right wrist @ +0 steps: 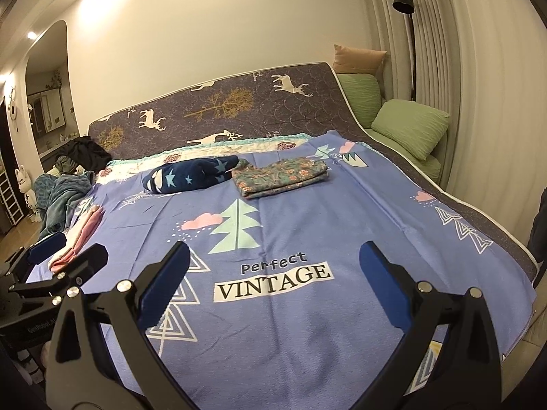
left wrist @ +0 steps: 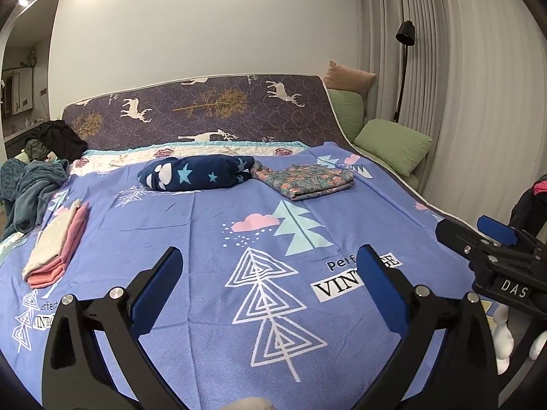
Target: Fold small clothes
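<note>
Both grippers are just hanging in the air, side by side and near each other. Left gripper (left wrist: 270, 259) has its jaws spread wide with nothing between them, and the right gripper (right wrist: 273, 256) is the same, wide apart and not holding anything.

Home bedroom: bed (left wrist: 239, 239), pillows (left wrist: 393, 143).
</note>
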Tool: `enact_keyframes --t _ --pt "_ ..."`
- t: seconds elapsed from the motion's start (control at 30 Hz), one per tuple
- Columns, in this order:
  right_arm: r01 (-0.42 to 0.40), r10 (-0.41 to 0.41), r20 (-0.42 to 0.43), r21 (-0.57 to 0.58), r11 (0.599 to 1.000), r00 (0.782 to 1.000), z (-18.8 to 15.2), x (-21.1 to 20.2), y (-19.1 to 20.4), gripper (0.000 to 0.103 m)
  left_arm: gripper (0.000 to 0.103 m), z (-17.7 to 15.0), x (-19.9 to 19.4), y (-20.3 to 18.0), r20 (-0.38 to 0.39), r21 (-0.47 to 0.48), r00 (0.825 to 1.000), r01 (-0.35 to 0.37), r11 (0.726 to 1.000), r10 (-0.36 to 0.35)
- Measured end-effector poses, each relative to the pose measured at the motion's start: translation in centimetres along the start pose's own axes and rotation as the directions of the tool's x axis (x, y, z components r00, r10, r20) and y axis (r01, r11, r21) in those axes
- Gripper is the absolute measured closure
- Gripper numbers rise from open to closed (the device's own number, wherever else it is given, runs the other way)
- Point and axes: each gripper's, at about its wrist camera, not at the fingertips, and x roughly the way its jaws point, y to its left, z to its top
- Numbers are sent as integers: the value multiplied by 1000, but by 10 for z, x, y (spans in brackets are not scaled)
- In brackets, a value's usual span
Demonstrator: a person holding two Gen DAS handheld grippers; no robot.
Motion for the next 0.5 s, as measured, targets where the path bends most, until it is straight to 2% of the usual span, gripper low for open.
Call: enact_keyframes --t 0.5 --pt "-4 4 -3 -13 1000 1000 0 0 9 2 1 -4 -5 9 -3 -13 1000 -14 1000 14"
